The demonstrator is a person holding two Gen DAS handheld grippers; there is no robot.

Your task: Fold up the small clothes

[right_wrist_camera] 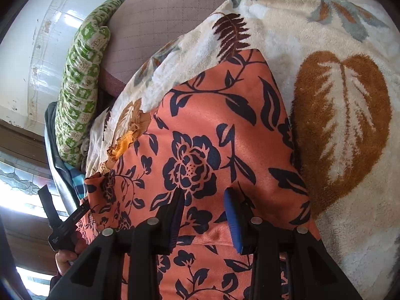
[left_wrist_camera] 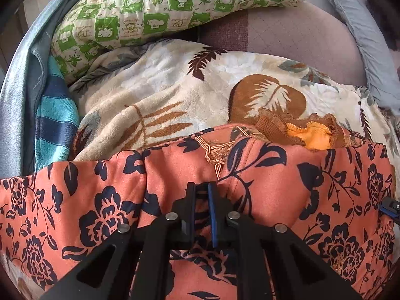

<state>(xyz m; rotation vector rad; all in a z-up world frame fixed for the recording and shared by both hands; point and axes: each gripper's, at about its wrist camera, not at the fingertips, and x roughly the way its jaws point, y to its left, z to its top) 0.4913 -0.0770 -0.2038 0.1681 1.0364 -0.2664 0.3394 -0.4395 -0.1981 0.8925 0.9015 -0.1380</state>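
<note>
A small orange garment with dark navy flowers (left_wrist_camera: 275,182) lies spread on a cream fleece blanket with brown leaves (left_wrist_camera: 162,95). It has a brown and yellow frilled collar (left_wrist_camera: 300,130). My left gripper (left_wrist_camera: 203,190) sits over the garment's middle with its jaws nearly together; a little cloth shows between them. In the right wrist view the same garment (right_wrist_camera: 212,137) lies under my right gripper (right_wrist_camera: 203,197), whose jaws stand apart over the floral cloth. The left gripper (right_wrist_camera: 67,220) shows at the garment's left edge there.
A green and white patterned pillow (left_wrist_camera: 175,7) lies beyond the blanket. A striped blue cloth (left_wrist_camera: 55,120) and grey fabric (left_wrist_camera: 17,95) are at the left. A mauve quilted mattress (left_wrist_camera: 300,45) lies behind. A white wall (right_wrist_camera: 37,50) and a window (right_wrist_camera: 20,195) are left in the right wrist view.
</note>
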